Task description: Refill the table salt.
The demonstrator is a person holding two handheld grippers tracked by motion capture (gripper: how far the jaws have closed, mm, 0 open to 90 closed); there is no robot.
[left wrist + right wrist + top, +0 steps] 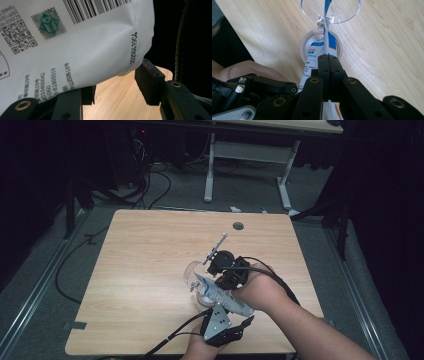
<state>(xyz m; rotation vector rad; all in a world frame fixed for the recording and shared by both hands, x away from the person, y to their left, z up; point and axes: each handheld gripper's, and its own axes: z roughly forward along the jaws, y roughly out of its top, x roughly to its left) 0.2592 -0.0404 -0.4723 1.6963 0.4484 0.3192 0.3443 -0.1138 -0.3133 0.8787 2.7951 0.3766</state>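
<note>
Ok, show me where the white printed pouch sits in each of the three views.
High view: the pouch lies low and centre, between the two hands.
Left gripper view: it covers the upper left, printed with barcode and codes, between the jaws.
Right gripper view: centre, pinched edge-on by the shut jaws.
Shared landmark: the wooden table.

Your left gripper's view is cutting off the white pouch (pixel 82 42) at top and left, its small print blurring. Your right gripper (pixel 328 62) is hiding the pouch's pinched edge.
</note>
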